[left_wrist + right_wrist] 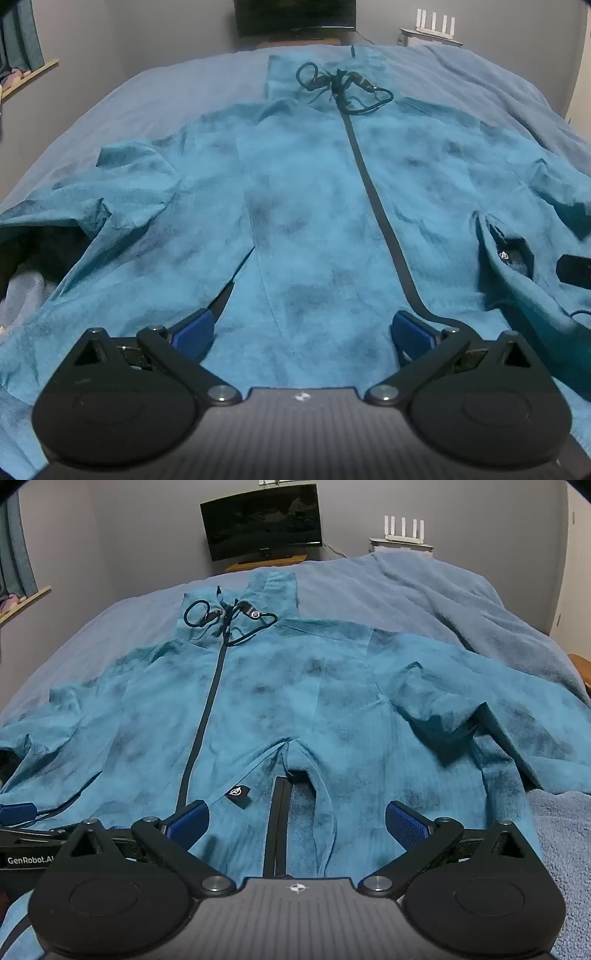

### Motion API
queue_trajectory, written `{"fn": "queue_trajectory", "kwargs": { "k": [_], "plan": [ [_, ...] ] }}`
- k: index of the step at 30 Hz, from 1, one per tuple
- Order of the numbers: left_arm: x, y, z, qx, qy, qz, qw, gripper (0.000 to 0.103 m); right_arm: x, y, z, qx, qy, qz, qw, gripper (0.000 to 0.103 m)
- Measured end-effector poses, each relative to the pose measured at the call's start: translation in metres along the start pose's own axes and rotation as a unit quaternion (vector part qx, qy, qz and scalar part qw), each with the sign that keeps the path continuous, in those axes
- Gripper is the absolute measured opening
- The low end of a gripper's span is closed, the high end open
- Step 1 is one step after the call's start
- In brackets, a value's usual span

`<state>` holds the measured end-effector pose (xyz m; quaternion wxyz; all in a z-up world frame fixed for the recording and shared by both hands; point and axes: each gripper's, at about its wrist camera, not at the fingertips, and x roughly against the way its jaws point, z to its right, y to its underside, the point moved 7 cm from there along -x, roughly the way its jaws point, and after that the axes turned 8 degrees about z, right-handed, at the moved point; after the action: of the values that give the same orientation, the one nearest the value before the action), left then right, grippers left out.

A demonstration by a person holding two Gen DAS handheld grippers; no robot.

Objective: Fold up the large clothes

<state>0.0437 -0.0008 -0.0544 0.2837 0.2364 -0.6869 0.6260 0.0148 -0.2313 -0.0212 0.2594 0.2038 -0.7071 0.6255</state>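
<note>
A large teal zip-up jacket lies spread front-up on a bed, collar at the far end, hem toward me. It also shows in the right wrist view. A dark zipper runs down its middle, and dark drawcords lie tangled at the collar. My left gripper is open and empty, low over the hem left of the zipper. My right gripper is open and empty over the hem at a pocket zipper. A small black logo tag sits beside it. The left gripper's edge shows in the right wrist view.
The bed has a blue cover, rumpled at the right. A dark monitor stands on a wooden stand beyond the bed, a white router to its right. A curtain and wooden ledge are at the left wall.
</note>
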Motion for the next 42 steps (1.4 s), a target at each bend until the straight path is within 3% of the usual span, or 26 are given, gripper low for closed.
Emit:
{"fn": "queue_trajectory", "kwargs": {
  "k": [42],
  "plan": [
    [-0.0042,0.0051,-0.0001,0.017,0.009,-0.01,0.9998,0.103,-0.0042,0.004,-0.005,0.015,0.0,-0.006,1.0,0.103]
  ]
}}
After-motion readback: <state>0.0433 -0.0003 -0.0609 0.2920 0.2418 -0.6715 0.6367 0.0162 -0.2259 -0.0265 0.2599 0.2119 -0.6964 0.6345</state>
